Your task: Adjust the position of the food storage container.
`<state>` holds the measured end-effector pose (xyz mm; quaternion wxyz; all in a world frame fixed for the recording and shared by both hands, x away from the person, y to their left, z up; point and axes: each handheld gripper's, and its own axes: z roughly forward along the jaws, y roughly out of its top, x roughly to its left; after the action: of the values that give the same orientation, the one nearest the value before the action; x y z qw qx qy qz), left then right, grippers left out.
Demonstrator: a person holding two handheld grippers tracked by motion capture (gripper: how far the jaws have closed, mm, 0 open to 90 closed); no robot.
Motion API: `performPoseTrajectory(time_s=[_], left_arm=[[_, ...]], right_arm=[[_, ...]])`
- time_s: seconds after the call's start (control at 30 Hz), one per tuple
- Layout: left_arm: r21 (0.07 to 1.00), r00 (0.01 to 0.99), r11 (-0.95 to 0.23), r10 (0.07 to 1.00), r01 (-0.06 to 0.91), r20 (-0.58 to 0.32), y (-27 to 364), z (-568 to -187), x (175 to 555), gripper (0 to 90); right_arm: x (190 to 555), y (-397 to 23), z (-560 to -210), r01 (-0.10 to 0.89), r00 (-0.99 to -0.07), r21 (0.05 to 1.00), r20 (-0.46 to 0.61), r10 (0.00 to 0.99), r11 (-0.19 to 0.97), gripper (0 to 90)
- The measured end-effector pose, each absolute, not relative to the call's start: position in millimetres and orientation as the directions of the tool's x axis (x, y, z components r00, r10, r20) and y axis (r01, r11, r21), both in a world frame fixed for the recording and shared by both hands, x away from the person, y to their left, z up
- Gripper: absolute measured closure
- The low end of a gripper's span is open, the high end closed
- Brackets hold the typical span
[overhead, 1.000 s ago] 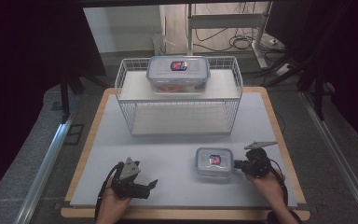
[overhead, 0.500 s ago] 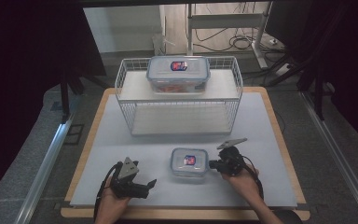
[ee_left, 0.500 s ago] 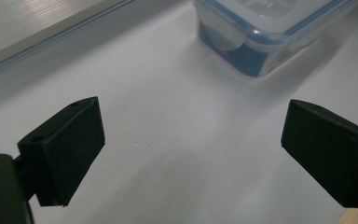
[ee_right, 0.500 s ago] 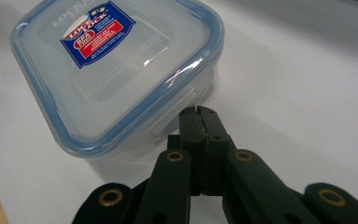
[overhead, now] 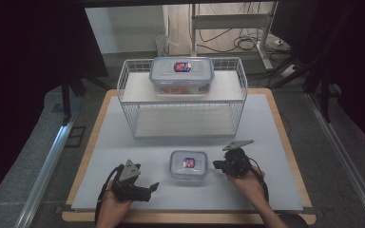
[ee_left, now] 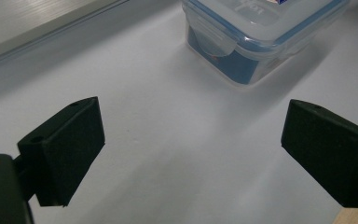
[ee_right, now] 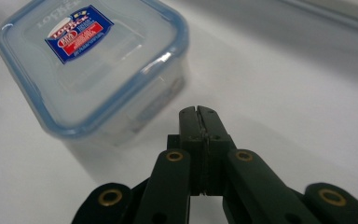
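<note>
Sitting on the pale surface (overhead: 266, 142) is a small clear container (overhead: 188, 164) with a blue-rimmed snap lid and a red-and-blue label, on the person's side of the white wire rack (overhead: 183, 102) and well apart from it. A larger container (overhead: 181, 75) of the same kind rests on the rack's upper shelf.

With its jaws pressed flat together and nothing between them, the right tool (overhead: 217, 165) has its clenched tip right at the small container's right side. The right gripper view puts that tip (ee_right: 200, 112) against or just short of the clear wall, below the lid rim; contact cannot be told for certain. The left tool (overhead: 153, 186) lies to the container's left, near the person's edge of the surface, jaws spread wide and empty, with the container (ee_left: 261, 32) ahead of it and apart.

As a judgement, a push from the closed tip looks risky. It meets the wall low and off to one corner, so the box may swivel instead of sliding straight. A smooth plastic wall could also let the tip skid off. Should the box travel left, it may strike the spread left jaws.
</note>
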<state>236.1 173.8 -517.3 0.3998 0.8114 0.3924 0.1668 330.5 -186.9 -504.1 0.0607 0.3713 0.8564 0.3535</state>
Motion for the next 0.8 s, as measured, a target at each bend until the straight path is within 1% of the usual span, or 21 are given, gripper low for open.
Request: performPoseTrajectory(time_s=[0.07,0.17,0.2,0.23,0.33,0.5,0.53,0.57,0.6,0.63,0.67,0.7,0.8], left_arm=[[0.782,0.633,-0.354,0.771,0.513,-0.066,176,-517,237,5.9],[0.782,0.625,-0.35,0.778,0.515,-0.063,178,-516,237,6.0],[0.782,0.625,-0.35,0.778,0.515,-0.063,178,-516,237,6.0],[0.781,0.623,-0.353,0.78,0.515,-0.058,179,-516,237,6.0],[0.774,0.617,-0.371,0.786,0.513,-0.032,180,-517,237,6.3],[0.767,0.616,-0.382,0.788,0.515,-0.021,179,-518,236,6.3],[0.766,0.616,-0.384,0.788,0.515,-0.019,179,-518,236,6.3],[0.765,0.616,-0.386,0.788,0.515,-0.017,179,-518,236,6.3],[0.764,0.616,-0.387,0.788,0.516,-0.016,179,-519,236,6.3],[0.762,0.615,-0.389,0.788,0.517,-0.015,179,-519,236,6.3],[0.761,0.614,-0.39,0.789,0.519,-0.014,179,-519,236,6.3],[0.761,0.612,-0.388,0.791,0.521,-0.016,180,-520,237,6.3],[0.76,0.608,-0.386,0.794,0.522,-0.014,181,-521,237,6.2]], right_arm=[[327,-196,-499,0.567,-0.731,0.665,0.134,0.669,0.486,84.9],[324,-204,-496,0.539,-0.742,0.681,0.105,0.663,0.496,79.9],[324,-204,-496,0.539,-0.742,0.681,0.105,0.663,0.496,79.9],[321,-210,-493,0.516,-0.75,0.694,0.083,0.656,0.503,75.3],[317,-216,-491,0.494,-0.755,0.709,0.061,0.653,0.504,68.3],[312,-223,-491,0.463,-0.753,0.734,0.03,0.657,0.497,47.8],[312,-223,-491,0.463,-0.753,0.734,0.03,0.657,0.497,47.8],[311,-224,-492,0.456,-0.754,0.741,0.028,0.656,0.493,39.6],[311,-224,-492,0.456,-0.754,0.741,0.028,0.656,0.493,39.6],[310,-225,-494,0.45,-0.755,0.747,0.025,0.655,0.49,33.9],[310,-225,-494,0.45,-0.755,0.747,0.025,0.655,0.49,33.9],[309,-228,-496,0.451,-0.755,0.748,0.029,0.655,0.486,29.2],[308,-230,-498,0.452,-0.755,0.752,0.036,0.655,0.48,25.9]])
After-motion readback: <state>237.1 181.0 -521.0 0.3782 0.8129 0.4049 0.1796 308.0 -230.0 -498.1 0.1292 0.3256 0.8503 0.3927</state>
